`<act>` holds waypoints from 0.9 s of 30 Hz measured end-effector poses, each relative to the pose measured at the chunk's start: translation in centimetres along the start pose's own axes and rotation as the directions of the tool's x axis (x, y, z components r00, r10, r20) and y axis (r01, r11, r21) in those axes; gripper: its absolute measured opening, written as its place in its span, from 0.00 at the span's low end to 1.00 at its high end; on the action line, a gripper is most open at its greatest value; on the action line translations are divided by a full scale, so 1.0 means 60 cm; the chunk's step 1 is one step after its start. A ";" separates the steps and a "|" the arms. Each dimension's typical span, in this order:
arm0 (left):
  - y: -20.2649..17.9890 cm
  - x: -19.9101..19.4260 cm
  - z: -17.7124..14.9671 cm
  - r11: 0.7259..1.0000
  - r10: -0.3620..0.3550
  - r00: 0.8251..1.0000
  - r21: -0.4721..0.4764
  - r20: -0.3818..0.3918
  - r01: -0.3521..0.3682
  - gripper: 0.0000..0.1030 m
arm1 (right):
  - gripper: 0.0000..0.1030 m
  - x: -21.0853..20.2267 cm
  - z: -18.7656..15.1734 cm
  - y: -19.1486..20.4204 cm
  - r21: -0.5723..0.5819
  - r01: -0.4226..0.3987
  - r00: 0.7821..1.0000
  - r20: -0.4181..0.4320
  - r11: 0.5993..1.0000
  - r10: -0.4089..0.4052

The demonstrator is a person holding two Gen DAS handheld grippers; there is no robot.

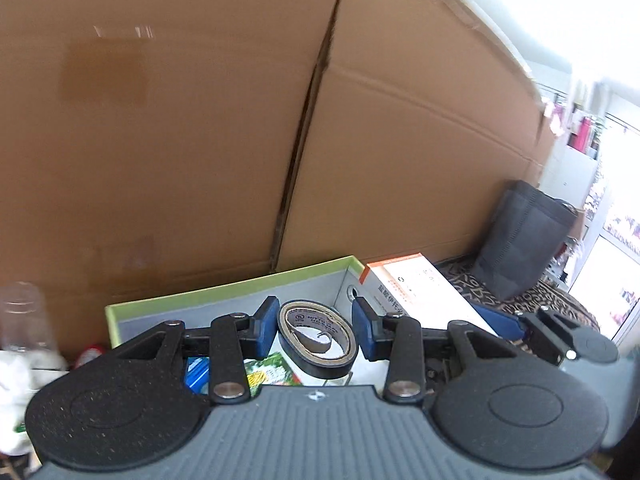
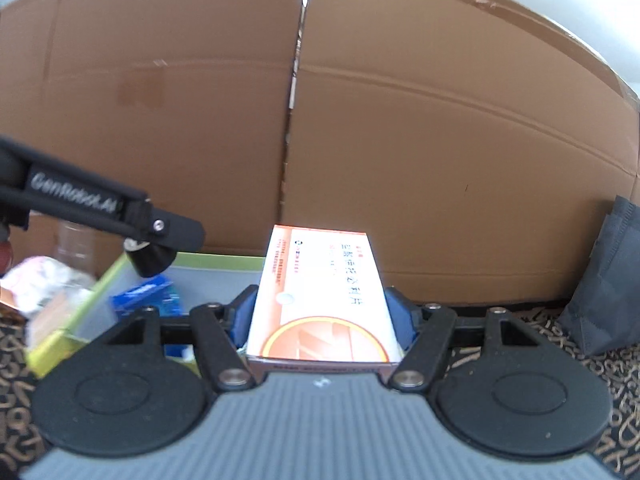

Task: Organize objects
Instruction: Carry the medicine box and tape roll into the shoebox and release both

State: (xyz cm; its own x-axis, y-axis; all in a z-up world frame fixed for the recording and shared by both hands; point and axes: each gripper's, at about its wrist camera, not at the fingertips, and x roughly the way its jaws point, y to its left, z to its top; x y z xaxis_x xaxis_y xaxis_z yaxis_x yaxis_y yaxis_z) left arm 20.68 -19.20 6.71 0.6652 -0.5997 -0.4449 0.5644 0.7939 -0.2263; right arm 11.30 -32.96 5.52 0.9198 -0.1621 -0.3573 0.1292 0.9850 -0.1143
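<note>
A wall of brown corrugated cardboard (image 2: 440, 140) fills the background, split by a vertical seam; below it lies a dark cloth (image 2: 560, 344) patterned with tan letters. On the left gripper (image 1: 316, 330) the side arm reads "GenRobot.AI" in the right wrist view. Its blue pads clamp a roll of black tape (image 1: 318, 338), tilted, the tan core printed with small text that looks like "NITTO" — held above a green-rimmed open box (image 1: 224, 292) with grey inner walls, where a blue packet (image 2: 148, 294) lies. The right gripper (image 2: 322, 312) points slightly downward, its pads pressed on both long sides of a white-and-orange medicine carton (image 2: 320, 296) bearing Chinese lettering, just right of the open box. A dark fabric bag (image 1: 524, 240) stands far right.
</note>
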 end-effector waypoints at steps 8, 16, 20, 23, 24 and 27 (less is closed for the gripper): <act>-0.001 0.087 0.004 0.999 0.039 0.998 0.017 -0.043 -0.039 0.41 | 0.64 0.112 -0.010 -0.014 -0.002 0.001 0.998 -0.065 1.000 -0.001; 0.020 0.092 -0.006 1.000 0.014 1.000 -0.027 -0.015 -0.014 0.92 | 0.84 0.144 -0.035 0.003 -0.072 -0.025 0.998 -0.065 0.997 0.020; 0.025 0.068 -0.010 0.999 0.027 1.000 -0.032 0.014 -0.026 0.92 | 0.95 0.114 -0.049 0.010 -0.082 -0.019 1.000 -0.021 0.996 0.018; 0.032 0.046 -0.015 0.999 0.035 0.999 -0.043 0.020 -0.034 0.92 | 0.99 0.091 -0.061 0.015 -0.071 -0.024 1.000 -0.008 0.997 0.023; 0.034 0.037 -0.017 0.998 0.042 0.999 -0.044 0.023 -0.041 0.92 | 0.99 0.087 -0.064 0.021 -0.071 -0.023 1.000 -0.012 0.997 0.022; 0.051 -0.011 -0.027 0.996 0.074 0.995 -0.056 0.066 -0.071 0.92 | 1.00 0.073 -0.063 0.025 -0.069 -0.036 0.999 -0.004 0.997 0.036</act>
State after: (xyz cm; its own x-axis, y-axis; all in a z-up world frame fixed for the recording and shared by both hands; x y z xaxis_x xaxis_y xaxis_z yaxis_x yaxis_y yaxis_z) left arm 21.18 -16.17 4.92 0.7362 -0.5442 -0.4022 0.4878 0.8387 -0.2420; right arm 14.11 -32.44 0.29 0.9223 -0.1267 -0.3651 0.0701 0.9839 -0.1645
